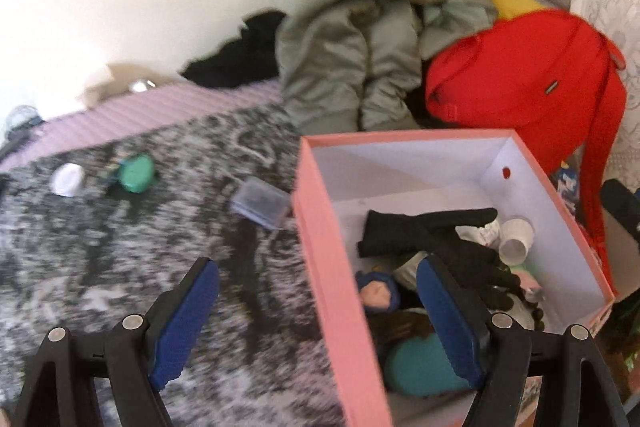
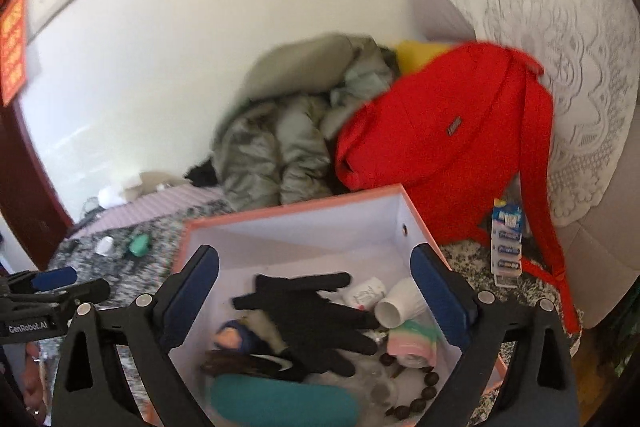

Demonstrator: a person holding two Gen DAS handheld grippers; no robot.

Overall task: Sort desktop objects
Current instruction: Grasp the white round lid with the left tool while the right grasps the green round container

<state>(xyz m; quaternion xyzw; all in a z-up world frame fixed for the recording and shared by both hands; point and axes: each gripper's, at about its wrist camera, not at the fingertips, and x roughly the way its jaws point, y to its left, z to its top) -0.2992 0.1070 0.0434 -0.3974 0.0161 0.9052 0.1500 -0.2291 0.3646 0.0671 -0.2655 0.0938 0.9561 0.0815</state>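
Right gripper point(image 2: 315, 295) jaws wide apart, empty, over pink box point(image 2: 288, 207). Inside box: black glove point(image 2: 316, 311), white cup point(image 2: 400, 301), small doll point(image 2: 234, 339), teal pouch point(image 2: 280, 403), bead string point(image 2: 416, 391).

Left gripper point(image 1: 318, 311) jaws wide apart, empty, straddling box's left wall point(image 1: 340, 287). On speckled cloth point(image 1: 120, 287) left of box: clear case point(image 1: 260, 207) near box, green object point(image 1: 136, 174), white object point(image 1: 67, 179) farther. Behind box: red backpack point(image 1: 532, 87), grey jacket point(image 1: 360, 67). Battery pack point(image 2: 506, 243) right of box.

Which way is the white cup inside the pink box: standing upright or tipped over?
Tipped over. The white cup lies on its side in the pink box, its open mouth facing sideways, beside the black gloves.
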